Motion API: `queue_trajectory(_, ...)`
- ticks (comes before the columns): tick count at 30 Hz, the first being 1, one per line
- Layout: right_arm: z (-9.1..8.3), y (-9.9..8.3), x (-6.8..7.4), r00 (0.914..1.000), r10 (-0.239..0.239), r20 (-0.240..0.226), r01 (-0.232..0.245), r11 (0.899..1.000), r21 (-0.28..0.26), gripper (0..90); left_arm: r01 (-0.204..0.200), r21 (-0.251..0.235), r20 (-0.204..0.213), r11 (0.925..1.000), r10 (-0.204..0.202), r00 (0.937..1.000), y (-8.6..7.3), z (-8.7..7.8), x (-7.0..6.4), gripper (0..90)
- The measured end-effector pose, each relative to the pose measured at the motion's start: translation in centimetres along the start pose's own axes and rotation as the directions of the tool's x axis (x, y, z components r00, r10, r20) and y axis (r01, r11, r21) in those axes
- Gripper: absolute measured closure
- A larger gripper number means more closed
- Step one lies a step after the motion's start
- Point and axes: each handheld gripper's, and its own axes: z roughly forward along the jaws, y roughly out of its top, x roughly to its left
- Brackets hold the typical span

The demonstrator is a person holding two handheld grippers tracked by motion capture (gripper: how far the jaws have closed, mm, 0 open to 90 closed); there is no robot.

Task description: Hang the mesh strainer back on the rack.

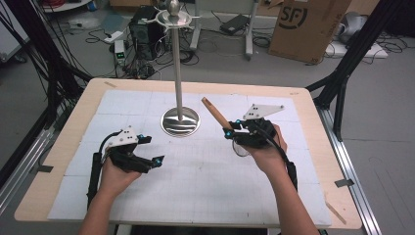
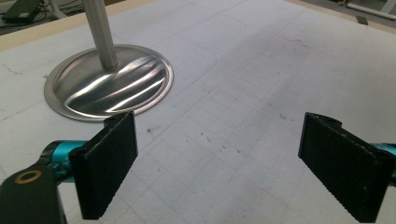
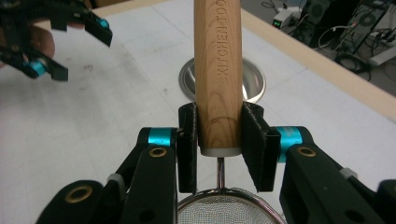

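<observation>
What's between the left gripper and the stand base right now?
Nothing. In the left gripper view, bare white gridded mat runs from the open left gripper to the steel stand base. The high view agrees.

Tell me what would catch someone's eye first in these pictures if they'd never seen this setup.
Probably the tall metal stand, rising from its shiny round base at the far middle of the white mat. Next, the right gripper, shut on the wooden handle of a mesh strainer, the handle angled up toward the stand. The left gripper hangs open at the near left, holding nothing.
</observation>
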Motion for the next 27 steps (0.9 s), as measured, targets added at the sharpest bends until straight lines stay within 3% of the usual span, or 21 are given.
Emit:
queue_trajectory(16, -1.3, 4.1, -0.6, 0.9990, -0.045, 0.004, 0.045, 0.995, -0.093, 69.1, 0.000, -0.003, 0.003, 1.0000, 0.000, 1.0000, 0.0, 0.0, 0.0, 12.3)
queue_trajectory(24, -1.8, 6.2, -1.6, 0.9963, -0.084, 0.014, 0.085, 0.991, -0.104, 69.1, -0.002, -0.005, 0.004, 1.0000, 0.002, 1.0000, 0.0, 0.0, 0.1, 12.3)
queue_trajectory(27, -2.2, 7.0, -2.0, 0.9969, -0.076, 0.020, 0.077, 0.992, -0.104, 69.1, 0.002, -0.004, 0.006, 1.0000, -0.002, 1.0000, 0.0, 0.0, 0.1, 12.3)
